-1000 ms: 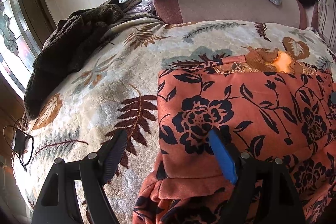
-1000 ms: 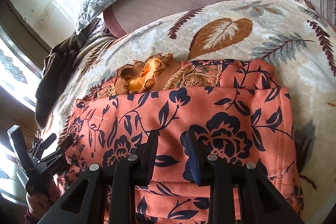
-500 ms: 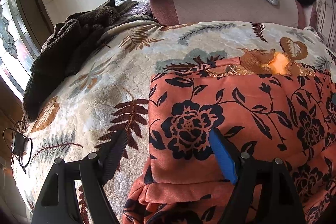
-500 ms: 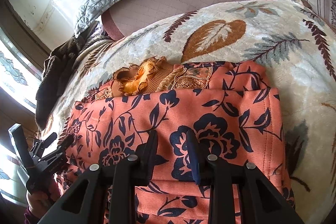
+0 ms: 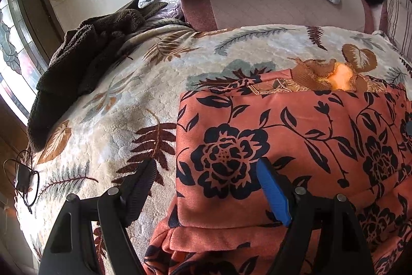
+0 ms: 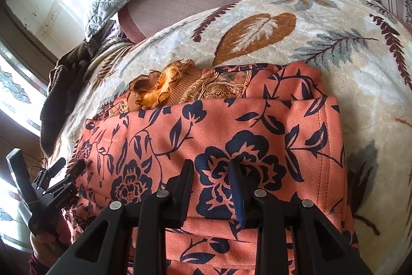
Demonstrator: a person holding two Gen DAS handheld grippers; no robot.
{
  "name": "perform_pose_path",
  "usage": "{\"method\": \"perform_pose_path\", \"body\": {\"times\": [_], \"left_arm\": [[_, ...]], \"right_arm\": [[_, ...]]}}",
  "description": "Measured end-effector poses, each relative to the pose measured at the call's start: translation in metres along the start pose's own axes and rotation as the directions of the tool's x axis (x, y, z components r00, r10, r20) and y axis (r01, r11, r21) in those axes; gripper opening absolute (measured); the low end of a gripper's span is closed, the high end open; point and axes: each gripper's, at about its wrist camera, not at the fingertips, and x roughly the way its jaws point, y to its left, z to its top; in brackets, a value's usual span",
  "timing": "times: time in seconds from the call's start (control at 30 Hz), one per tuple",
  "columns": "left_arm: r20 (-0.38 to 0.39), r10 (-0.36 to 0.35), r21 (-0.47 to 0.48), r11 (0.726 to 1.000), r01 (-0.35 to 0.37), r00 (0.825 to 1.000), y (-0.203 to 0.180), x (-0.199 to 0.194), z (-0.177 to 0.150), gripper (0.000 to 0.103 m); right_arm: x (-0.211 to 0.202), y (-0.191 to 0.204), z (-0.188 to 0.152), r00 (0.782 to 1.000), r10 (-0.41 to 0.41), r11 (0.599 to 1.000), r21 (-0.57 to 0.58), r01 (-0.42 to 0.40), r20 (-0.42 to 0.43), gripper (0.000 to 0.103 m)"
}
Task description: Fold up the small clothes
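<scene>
— What do you count?
— One orange floral garment (image 6: pixel 231 135), folded, mid-bed on my leaf-print blanket (image 5: pixel 123 120). Two pillows far.
— Fingers?
— My left gripper (image 5: pixel 206 177) gapes, empty; my right gripper (image 6: pixel 211 172) narrow, nothing pinched.

Both wrist views close, angled down over bed toward far headboard (image 5: pixel 270 7). Left view at garment (image 5: pixel 296 135) left edge; right view centred. Shared: garment, blanket (image 6: pixel 334 48).

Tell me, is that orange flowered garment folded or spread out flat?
Folded. The orange flowered garment lies doubled on the leaf-patterned blanket, its lower part laid up over the ruffled collar, with stacked layers at the near edge.
</scene>
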Motion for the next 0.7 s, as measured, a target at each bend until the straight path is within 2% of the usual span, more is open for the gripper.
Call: {"method": "perform_pose_path", "body": {"times": [0.33, 0.37, 0.4, 0.43, 0.53, 0.7], "left_arm": [[-0.003, -0.004, -0.027, 1.000, 0.004, 1.000, 0.009, -0.003, 0.000, 0.080], [-0.005, -0.005, -0.036, 0.999, 0.005, 1.000, 0.012, -0.004, -0.001, 0.080], [-0.008, -0.005, -0.048, 0.999, 0.004, 1.000, 0.016, -0.005, -0.002, 0.080], [-0.015, -0.004, -0.062, 0.998, 0.003, 1.000, 0.021, -0.007, -0.003, 0.081], [-0.026, -0.006, -0.117, 0.993, 0.003, 1.000, 0.042, -0.019, -0.015, 0.081], [-0.039, -0.011, -0.220, 0.976, 0.002, 0.999, 0.090, -0.052, -0.052, 0.084]], "right_arm": [[-0.008, -0.001, 0.001, 1.000, 0.000, 1.000, 0.003, 0.000, 0.021, 0.032], [-0.004, -0.002, 0.000, 1.000, -0.005, 1.000, 0.002, 0.005, -0.002, 0.041], [0.002, -0.003, -0.002, 0.999, 0.012, 1.000, -0.002, -0.012, -0.036, 0.055], [0.003, -0.002, -0.005, 0.999, 0.028, 1.000, -0.011, -0.028, -0.045, 0.056], [-0.012, 0.004, -0.013, 1.000, -0.003, 0.999, -0.035, 0.003, -0.006, 0.056], [-0.068, -0.010, -0.035, 0.995, 0.013, 1.000, 0.013, -0.014, 0.096, 0.056]]}}
